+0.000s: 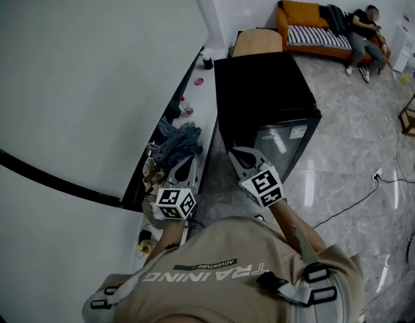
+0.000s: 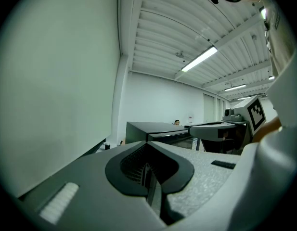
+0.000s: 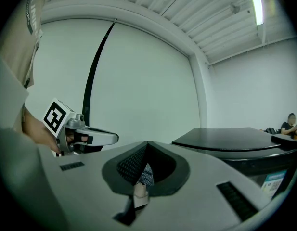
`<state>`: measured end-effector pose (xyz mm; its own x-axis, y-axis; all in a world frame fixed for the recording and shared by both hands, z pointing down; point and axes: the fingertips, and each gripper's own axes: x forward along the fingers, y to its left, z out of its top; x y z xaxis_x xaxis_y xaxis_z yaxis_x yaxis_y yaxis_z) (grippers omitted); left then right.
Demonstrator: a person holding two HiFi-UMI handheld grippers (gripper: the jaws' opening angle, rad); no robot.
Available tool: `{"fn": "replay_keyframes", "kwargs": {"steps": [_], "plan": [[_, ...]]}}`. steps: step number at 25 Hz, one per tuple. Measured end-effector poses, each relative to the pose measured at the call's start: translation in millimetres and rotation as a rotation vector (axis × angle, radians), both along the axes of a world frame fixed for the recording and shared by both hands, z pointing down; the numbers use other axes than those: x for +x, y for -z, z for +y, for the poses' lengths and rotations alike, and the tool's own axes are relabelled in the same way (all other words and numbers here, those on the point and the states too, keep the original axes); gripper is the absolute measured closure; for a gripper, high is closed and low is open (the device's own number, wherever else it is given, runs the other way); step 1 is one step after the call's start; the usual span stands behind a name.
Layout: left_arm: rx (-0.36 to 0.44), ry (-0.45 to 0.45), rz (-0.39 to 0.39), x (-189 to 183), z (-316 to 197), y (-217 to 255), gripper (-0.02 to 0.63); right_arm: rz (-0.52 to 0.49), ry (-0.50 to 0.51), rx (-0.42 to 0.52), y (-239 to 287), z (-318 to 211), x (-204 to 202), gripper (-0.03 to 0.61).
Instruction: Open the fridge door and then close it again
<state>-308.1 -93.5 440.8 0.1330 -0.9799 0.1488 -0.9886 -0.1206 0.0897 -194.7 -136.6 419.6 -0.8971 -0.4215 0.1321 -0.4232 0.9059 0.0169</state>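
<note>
I hold both hands low and close in front of my chest, side by side, with each marker cube turned up toward the head camera. The left tongs (image 1: 186, 161) point forward over the edge of the low white surface (image 1: 206, 106), just beside a blue cloth (image 1: 177, 140). Their own view shows the left tongs (image 2: 147, 144) pressed together with nothing between them. The right tongs (image 1: 238, 155) point at the near left corner of the black fridge (image 1: 264, 93). They come close to it, but I cannot tell whether they touch. In their own view the right tongs (image 3: 148, 144) are also pressed together and empty. There the fridge (image 3: 235, 138) sits ahead and to the right, and the left tongs (image 3: 97, 137) show off to the left. The fridge door (image 1: 288, 143) is shut and faces the open floor, on the far side from the surface.
</note>
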Motion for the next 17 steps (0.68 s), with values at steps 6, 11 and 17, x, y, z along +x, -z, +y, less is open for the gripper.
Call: {"fn": "replay_keyframes", "kwargs": {"steps": [6, 11, 17], "plan": [[-0.008, 0.005, 0.018, 0.7, -3.8, -2.3, 0.615, -0.008, 0.016, 0.004, 6.6, -1.0, -2.5, 0.583], [-0.004, 0.009, 0.017, -0.7, -14.2, -3.3, 0.615, -0.034, 0.016, 0.022, 10.6, -12.2, -6.0, 0.583], [-0.011, 0.009, 0.027, 2.9, -28.3, -10.3, 0.615, -0.017, 0.017, 0.003, 1.0, -21.3, -1.2, 0.583]]}}
